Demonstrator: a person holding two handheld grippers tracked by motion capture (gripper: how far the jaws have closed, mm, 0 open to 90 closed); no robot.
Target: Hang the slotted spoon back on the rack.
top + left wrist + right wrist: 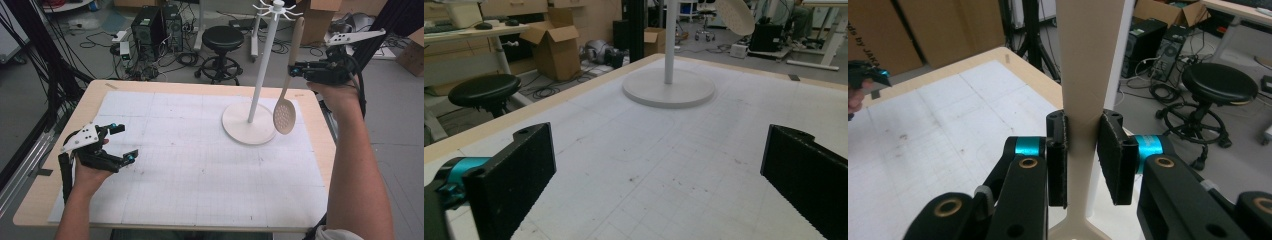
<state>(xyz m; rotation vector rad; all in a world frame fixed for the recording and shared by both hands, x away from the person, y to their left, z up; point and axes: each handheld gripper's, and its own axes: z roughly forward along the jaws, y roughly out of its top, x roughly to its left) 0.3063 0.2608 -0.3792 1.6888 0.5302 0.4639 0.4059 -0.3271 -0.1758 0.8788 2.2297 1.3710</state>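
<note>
A beige slotted spoon hangs head-down above the table's far right, beside a white hook stand with a round base. My right gripper is raised and shut on the spoon's handle, the black pads pressing both sides of it in the right gripper view. My left gripper rests low at the table's left with its jaws wide apart and nothing between them. In the left gripper view it faces the stand base, with the spoon head up above.
A white gridded mat covers the wooden table. Beyond the far edge stand a black stool, computer towers, loose cables and cardboard boxes. Black frame posts rise at both sides.
</note>
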